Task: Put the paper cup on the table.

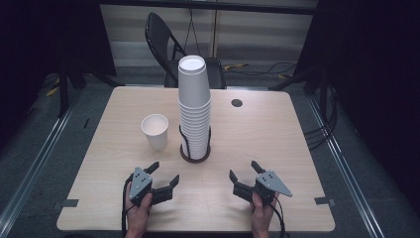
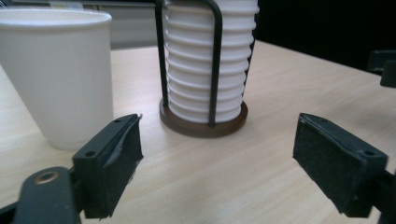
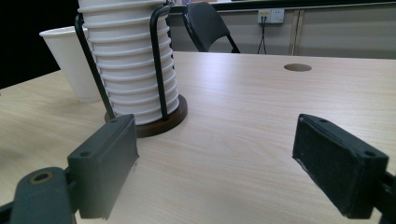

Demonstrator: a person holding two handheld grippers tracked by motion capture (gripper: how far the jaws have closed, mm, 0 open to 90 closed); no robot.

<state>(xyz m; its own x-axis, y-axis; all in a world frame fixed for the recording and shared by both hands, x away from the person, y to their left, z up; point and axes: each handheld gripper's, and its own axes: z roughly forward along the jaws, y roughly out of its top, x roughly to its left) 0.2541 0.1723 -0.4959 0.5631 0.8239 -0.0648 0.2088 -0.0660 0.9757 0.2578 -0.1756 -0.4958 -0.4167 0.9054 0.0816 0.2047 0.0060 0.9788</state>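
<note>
High view: one cup (image 1: 155, 131) out, upright beside cup stack (image 1: 193, 111) in holder (image 1: 194, 153). Left gripper (image 1: 165, 174), right gripper (image 1: 244, 171) spread wide, empty. Rest of stack untouched.

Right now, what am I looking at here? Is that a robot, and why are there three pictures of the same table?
No robot: a person's hands hold two hand-held clamps. The high view looks down on the wooden table; the left gripper and right gripper sit near its front edge. The other two pictures come from cameras riding on each gripper, looking out between its black jaws. On the table stand a tall stack of white paper cups in a wire holder and a single cup beside it. Both grippers are open and hold nothing.
</note>
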